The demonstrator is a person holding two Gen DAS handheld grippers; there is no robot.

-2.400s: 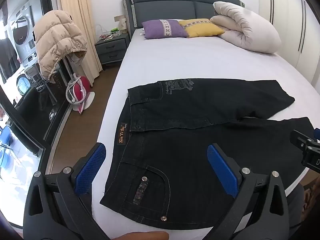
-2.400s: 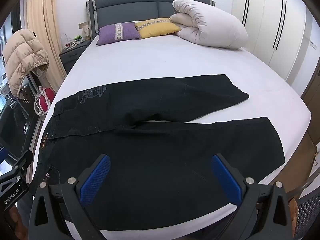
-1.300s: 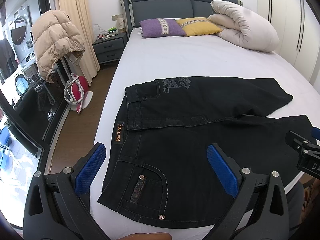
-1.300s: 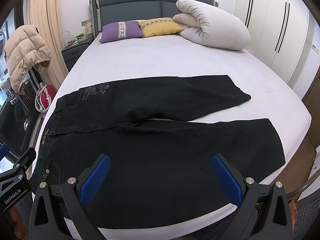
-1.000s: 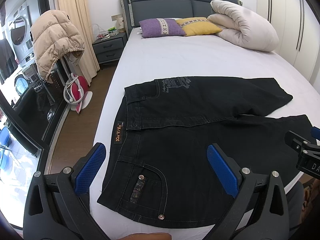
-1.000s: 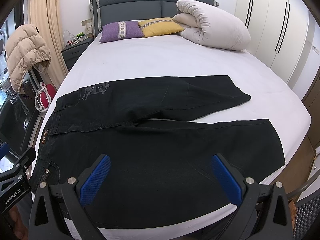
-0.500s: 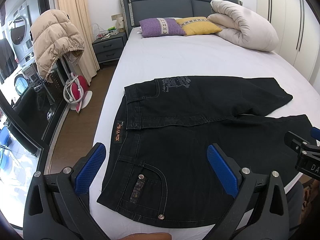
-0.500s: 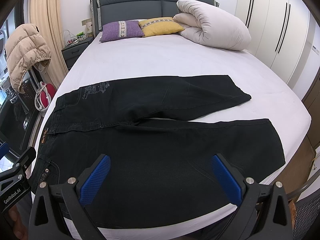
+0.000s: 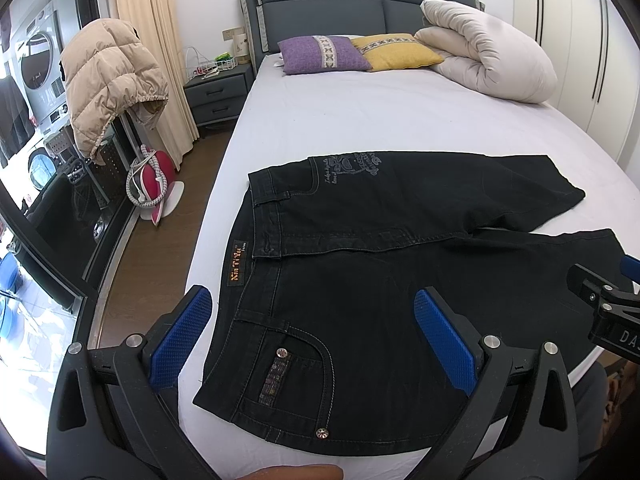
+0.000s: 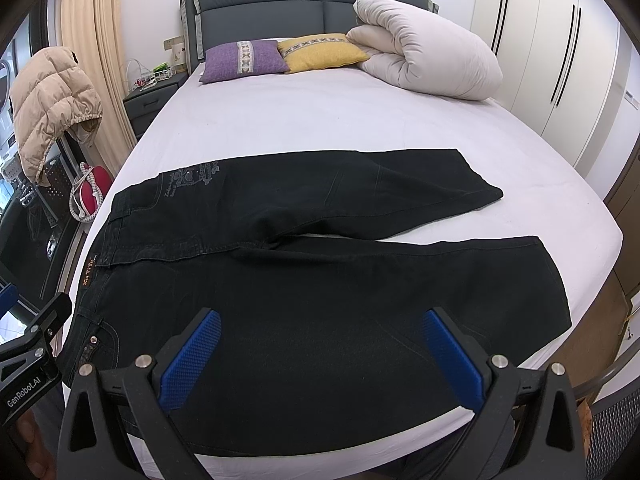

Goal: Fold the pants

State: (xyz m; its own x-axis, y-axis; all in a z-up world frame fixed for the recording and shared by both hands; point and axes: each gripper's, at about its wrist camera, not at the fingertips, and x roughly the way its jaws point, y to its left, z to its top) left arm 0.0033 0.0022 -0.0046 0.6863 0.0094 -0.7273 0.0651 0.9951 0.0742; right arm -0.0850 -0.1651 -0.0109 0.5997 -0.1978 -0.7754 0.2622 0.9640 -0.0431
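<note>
Black jeans (image 9: 372, 280) lie flat on the white bed (image 9: 360, 120), waistband to the left, both legs spread to the right. They also show in the right wrist view (image 10: 320, 280). My left gripper (image 9: 316, 336) is open and empty, held above the waist and back pocket at the near edge. My right gripper (image 10: 320, 356) is open and empty above the near leg. The far leg (image 10: 360, 196) angles away from the near one.
Purple (image 9: 324, 54) and yellow (image 9: 396, 52) pillows and a rolled duvet (image 9: 488, 60) lie at the headboard. A beige puffer jacket (image 9: 108, 80) hangs left of the bed, with a nightstand (image 9: 218, 94) and a red iron (image 9: 154, 184) on the floor. Wardrobes (image 10: 560, 60) stand right.
Both grippers stay open; the views have shifted only slightly. The jeans have not moved.
</note>
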